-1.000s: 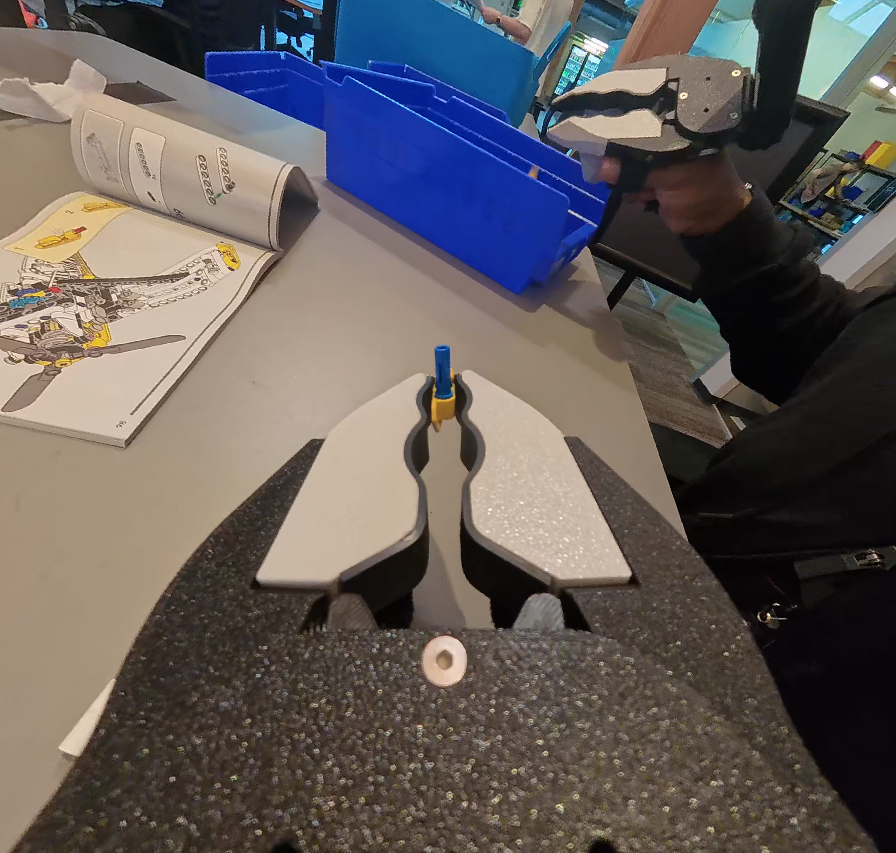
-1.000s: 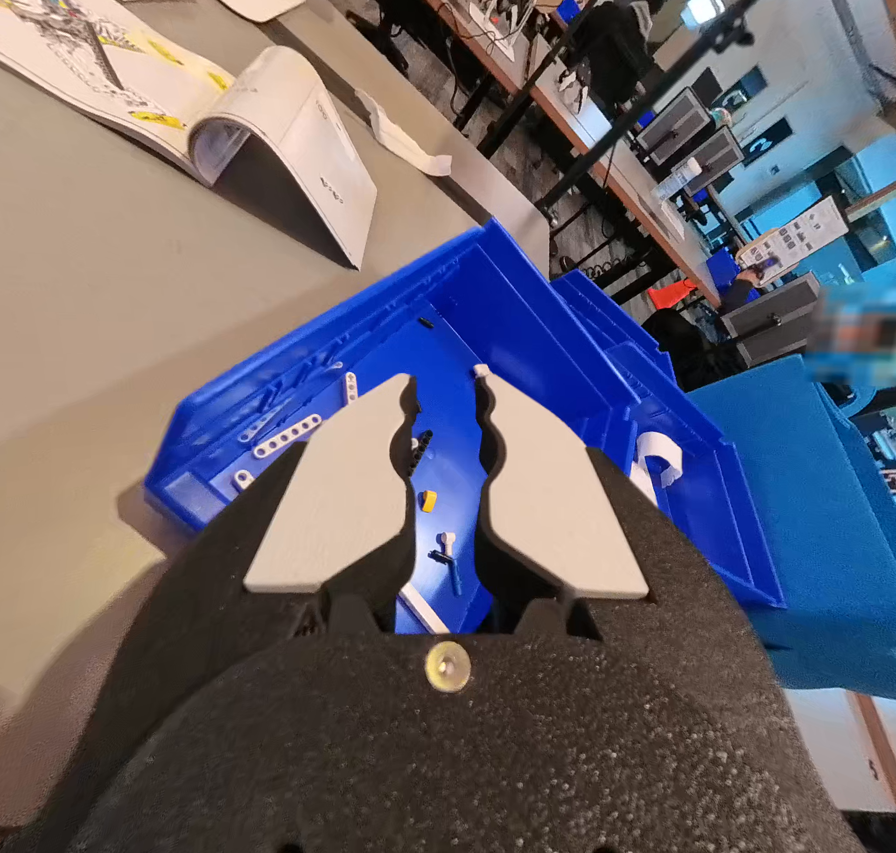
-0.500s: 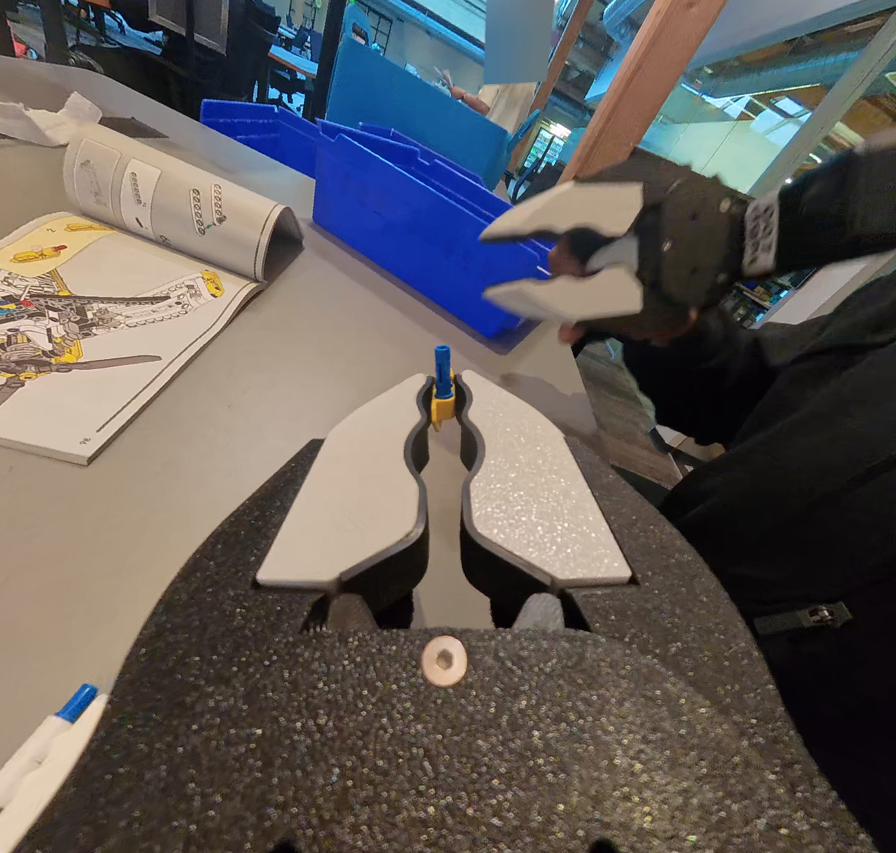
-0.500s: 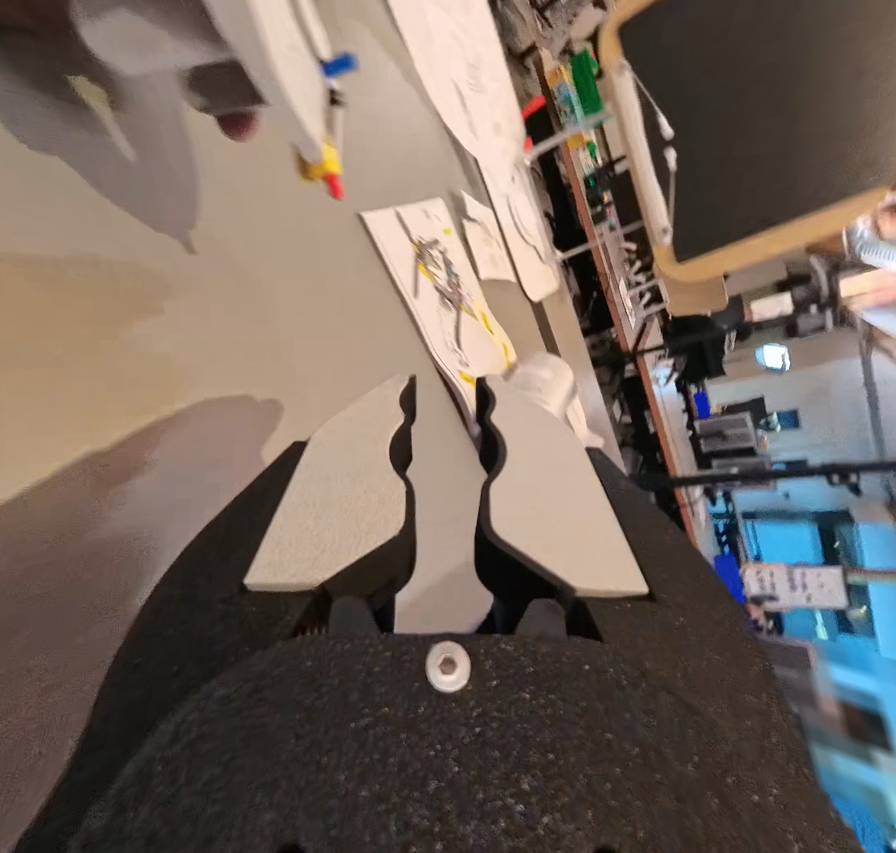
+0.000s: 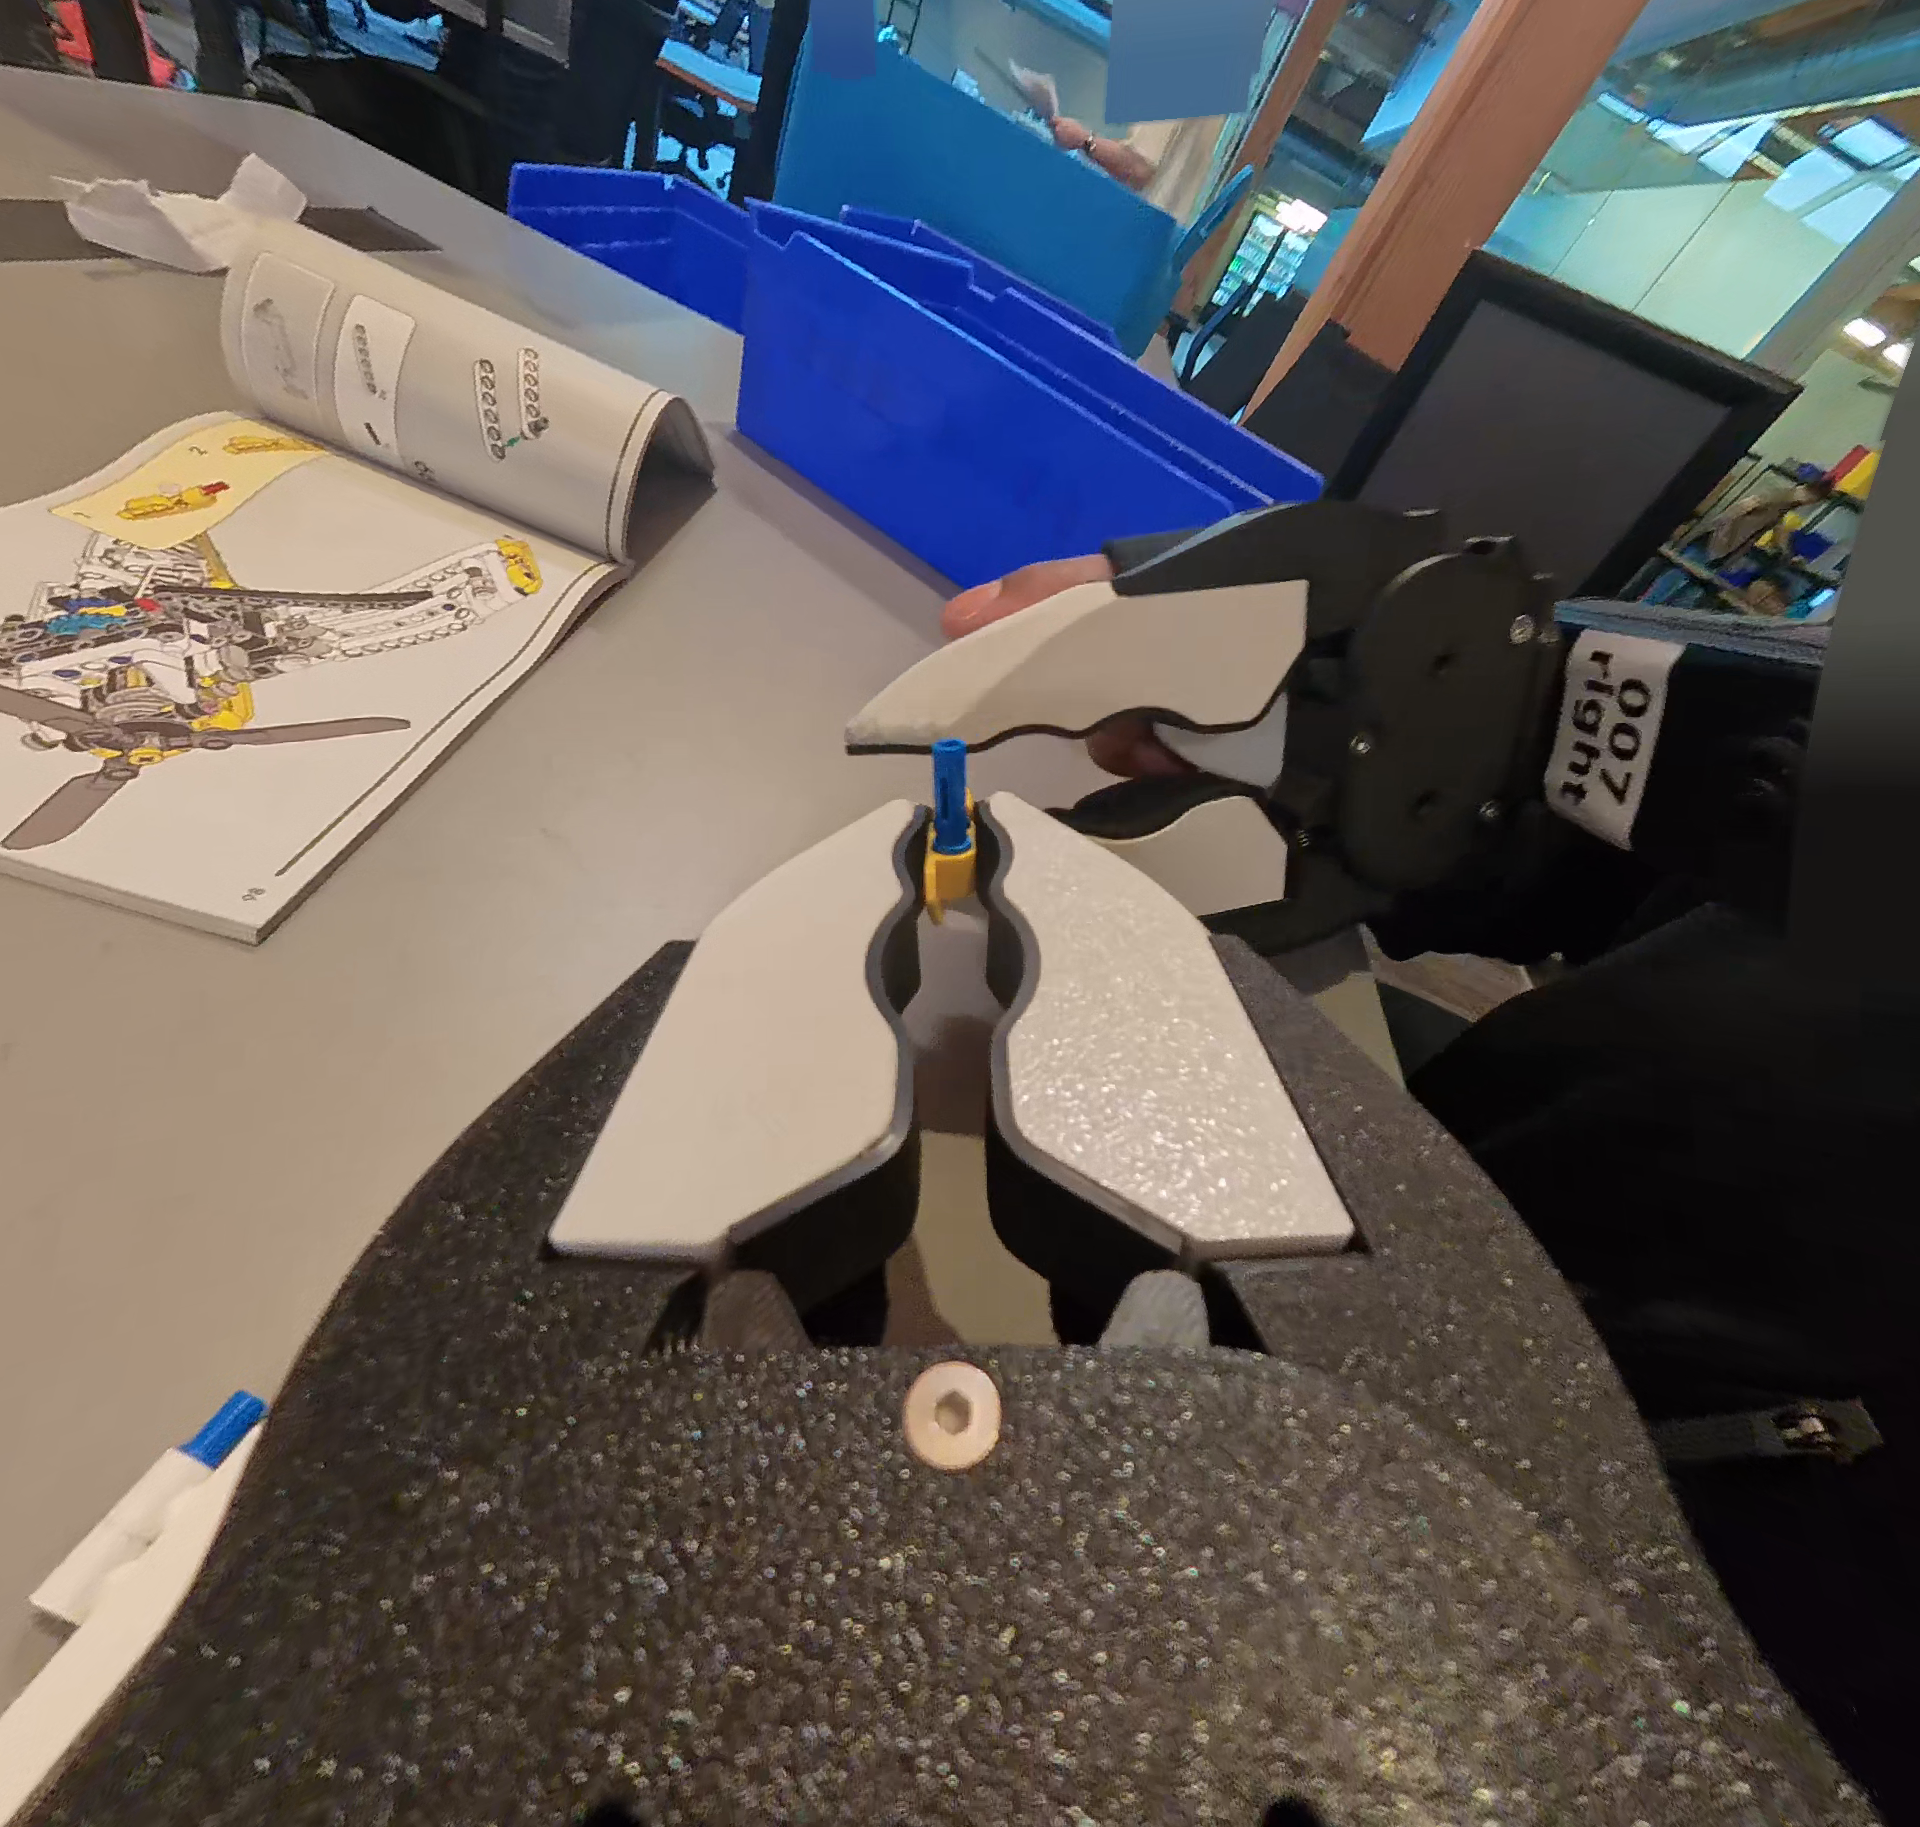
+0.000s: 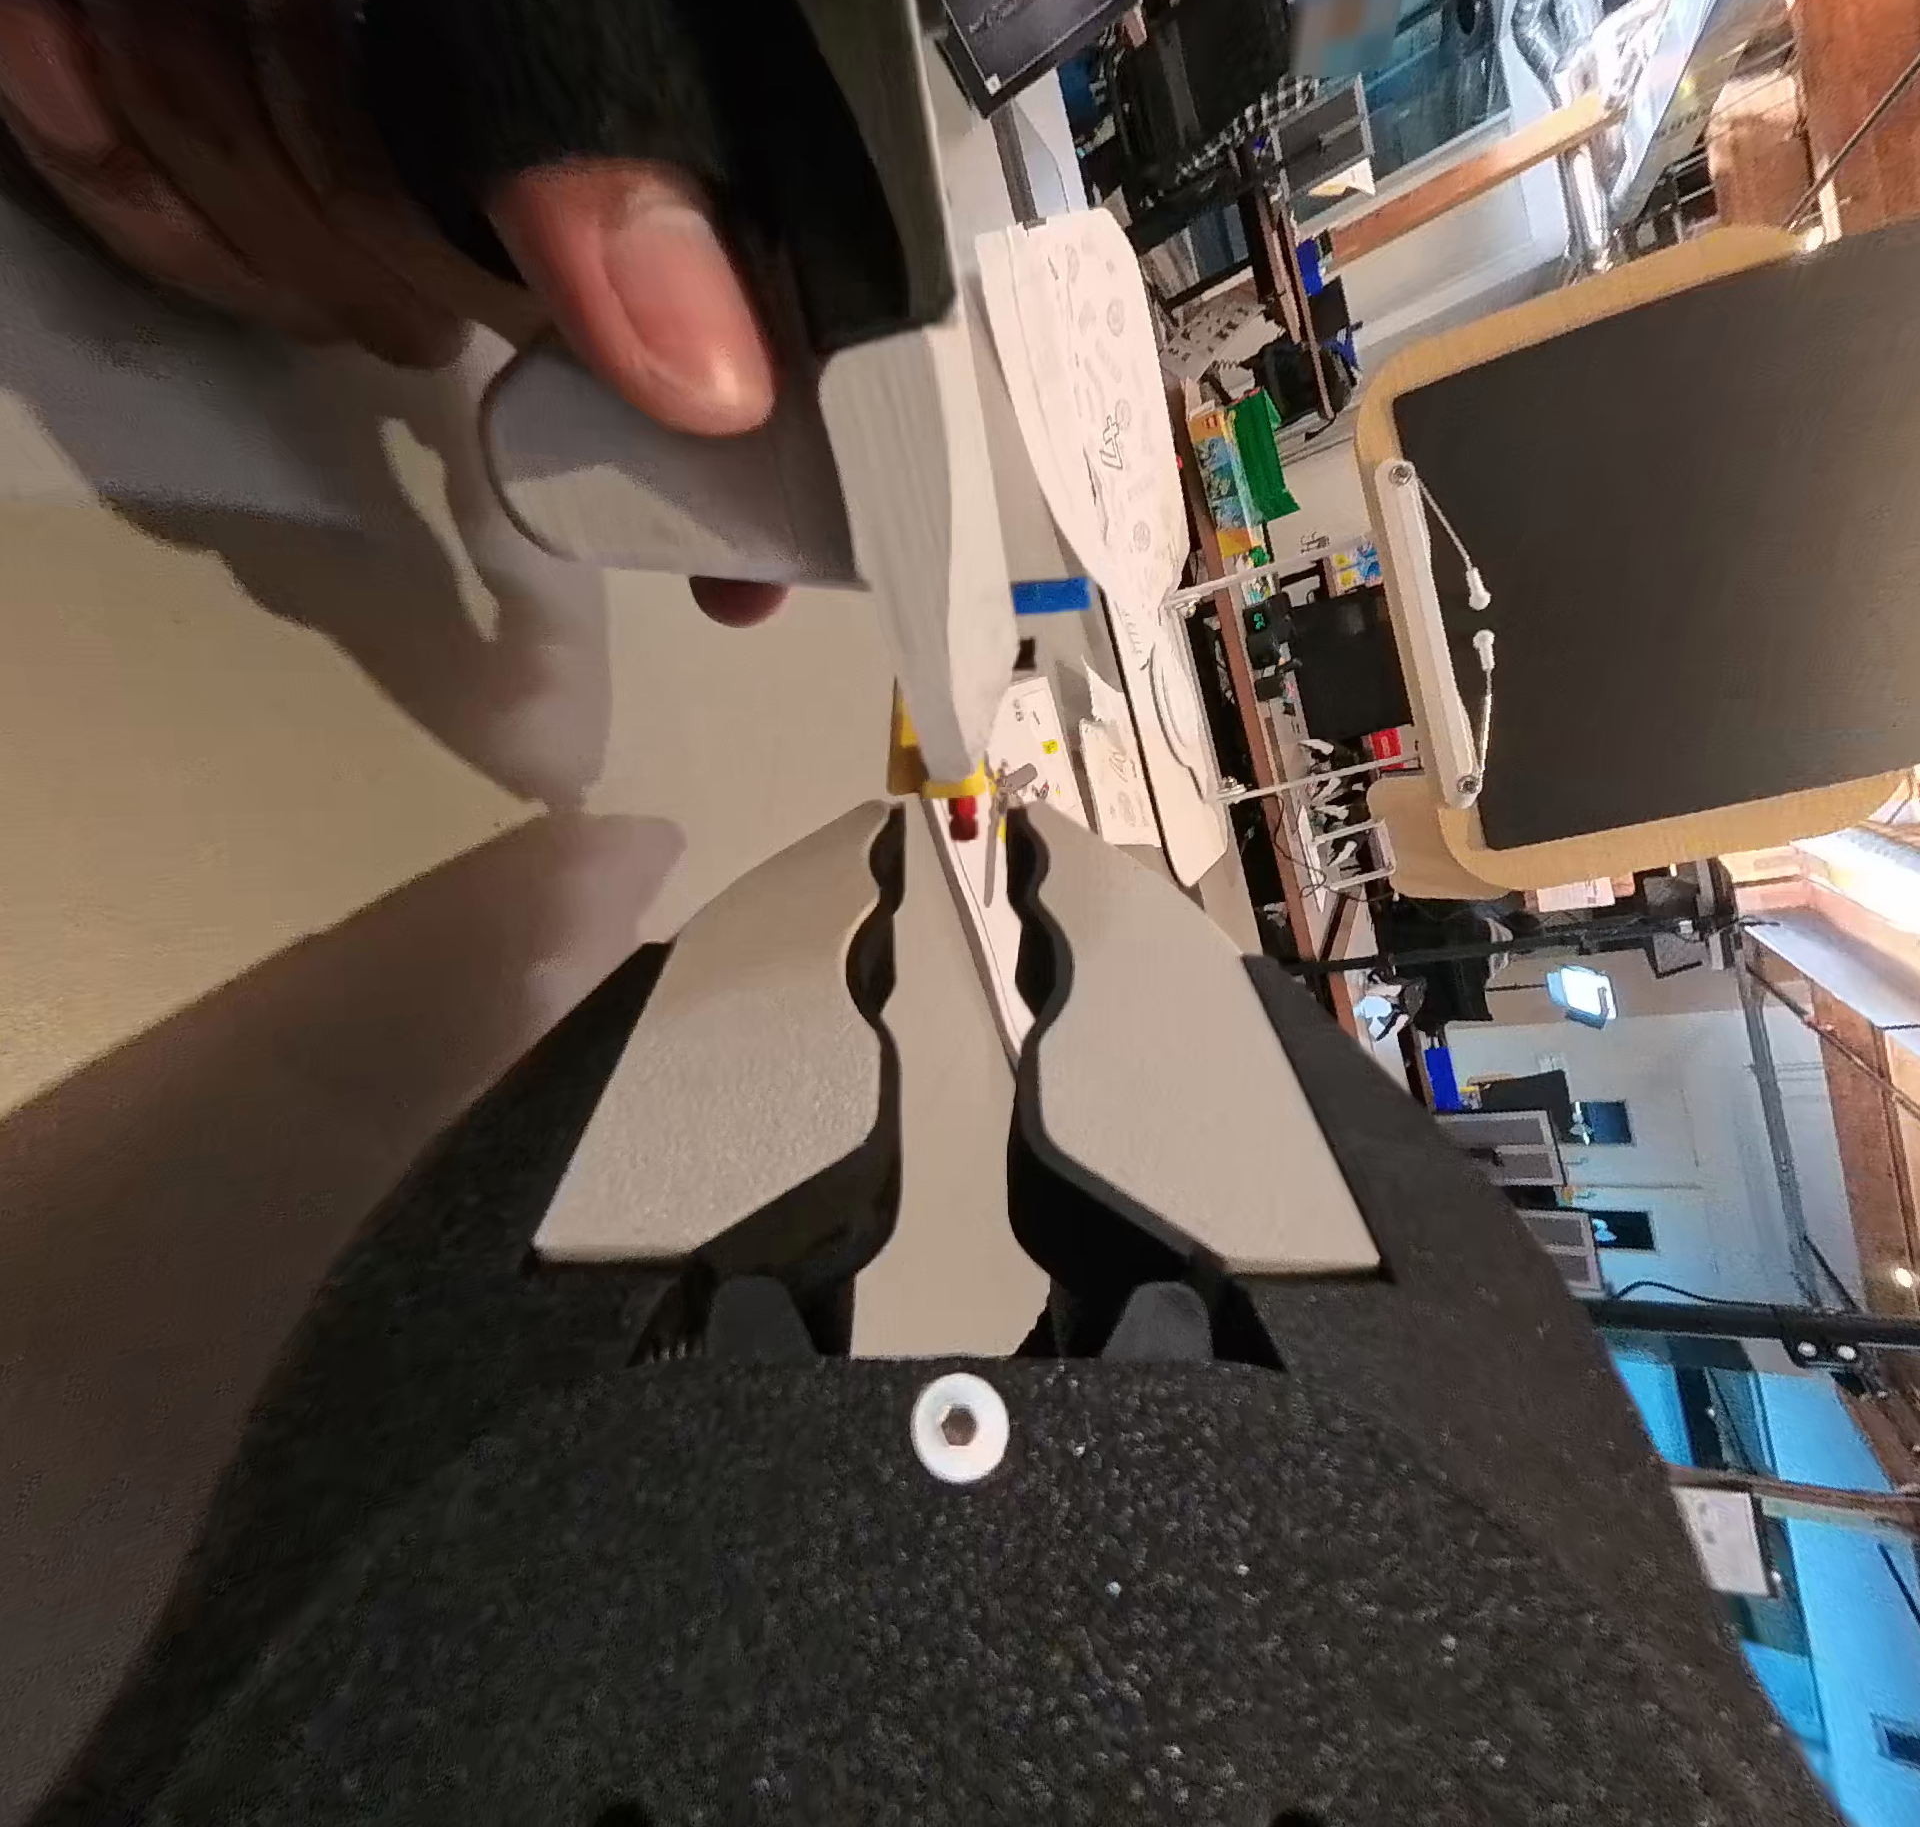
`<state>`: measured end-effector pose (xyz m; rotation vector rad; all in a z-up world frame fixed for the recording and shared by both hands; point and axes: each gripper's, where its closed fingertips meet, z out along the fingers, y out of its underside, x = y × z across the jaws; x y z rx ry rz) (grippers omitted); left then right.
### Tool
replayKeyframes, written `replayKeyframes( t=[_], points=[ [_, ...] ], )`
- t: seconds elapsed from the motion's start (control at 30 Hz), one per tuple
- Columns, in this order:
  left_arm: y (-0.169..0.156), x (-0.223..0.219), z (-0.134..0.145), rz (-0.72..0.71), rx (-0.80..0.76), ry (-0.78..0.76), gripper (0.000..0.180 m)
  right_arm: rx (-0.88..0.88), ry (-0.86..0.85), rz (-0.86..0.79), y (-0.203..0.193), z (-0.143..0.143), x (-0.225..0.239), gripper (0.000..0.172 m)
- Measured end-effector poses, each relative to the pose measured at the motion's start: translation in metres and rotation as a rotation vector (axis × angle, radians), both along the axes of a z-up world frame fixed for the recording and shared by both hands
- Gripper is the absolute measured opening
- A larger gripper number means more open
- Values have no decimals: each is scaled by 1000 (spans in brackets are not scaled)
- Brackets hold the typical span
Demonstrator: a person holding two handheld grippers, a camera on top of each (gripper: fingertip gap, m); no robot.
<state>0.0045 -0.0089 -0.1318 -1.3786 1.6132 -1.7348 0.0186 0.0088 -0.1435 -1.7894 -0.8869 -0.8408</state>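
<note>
While my left claw (image 5: 948, 847) is clamped at its tips on a small yellow connector (image 5: 950, 861) with a blue pin (image 5: 947, 780) standing out of its front end, both pads pressing the yellow body, my right claw (image 6: 951, 827) stands part open with nothing between its pads. Seen from the left wrist, the right claw comes in sideways from the right, its upper finger (image 5: 1049, 660) lying just over the blue pin's tip and its lower finger below; whether it touches the pin I cannot tell. From the right wrist, a short red stub (image 6: 964, 814) on the yellow piece sits just ahead of the open gap, not yet inside it. I judge this an alignment stage between the two claws; any closing would call for the right gap to be centred on the small piece first, since the margin is slight. Outward on the grey counter (image 5: 436, 998) lie an open instruction booklet (image 5: 260, 655) to the left, blue bins (image 5: 935, 427) beyond, crumpled paper (image 5: 177, 214) far left, and a white marker with a blue cap (image 5: 156, 1507) near the edge. Nothing lies between the claws.
</note>
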Motion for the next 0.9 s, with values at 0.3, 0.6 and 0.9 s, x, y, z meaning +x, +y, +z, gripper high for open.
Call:
replayKeyframes(
  t=[0.3,0.6,0.9],
  points=[
    [-3,0,-5,-16,30,22,9,-22,-62,32,1,-4,0,14],
    [-5,0,-8,-2,77,27,9,-25,-181,29,-1,-5,2,3],
    [21,-1,3,104,29,-22,9,38,-98,-60,-10,-9,32,2]
  ],
)
